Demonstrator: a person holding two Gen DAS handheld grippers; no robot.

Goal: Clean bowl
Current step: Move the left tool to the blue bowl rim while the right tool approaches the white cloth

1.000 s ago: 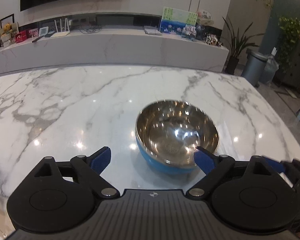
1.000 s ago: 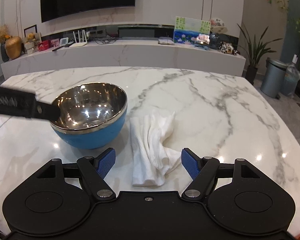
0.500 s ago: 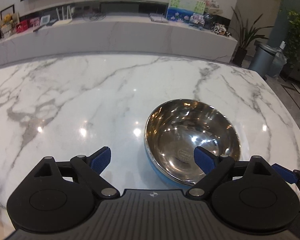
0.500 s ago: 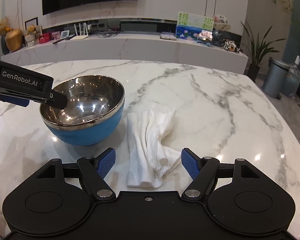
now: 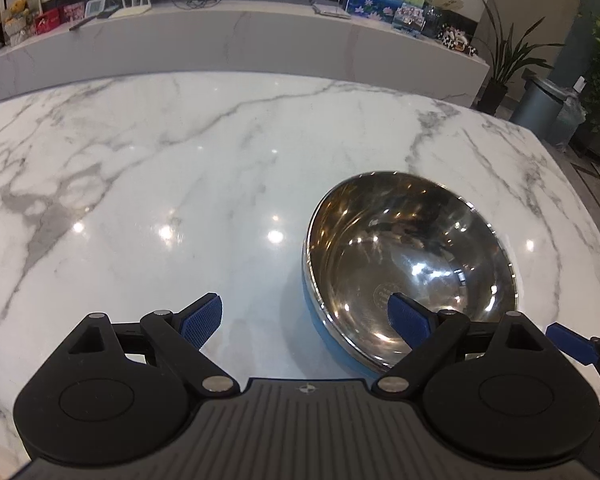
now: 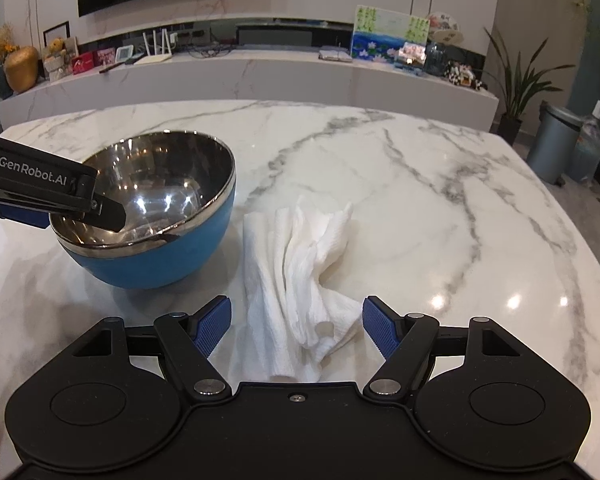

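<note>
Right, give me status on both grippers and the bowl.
Left gripper open, one finger inside the bowl, rim between the jaws. Right gripper open, straddling the white cloth. Nothing in the way.

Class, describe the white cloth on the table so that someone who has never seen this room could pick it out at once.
Start at the marble table and find the bowl, blue outside and shiny steel inside. Just to its right, apart from it, lies the cloth: a crumpled white paper-like towel between the fingers of the open right gripper. It is the only soft, wrinkled thing on the smooth tabletop.
</note>
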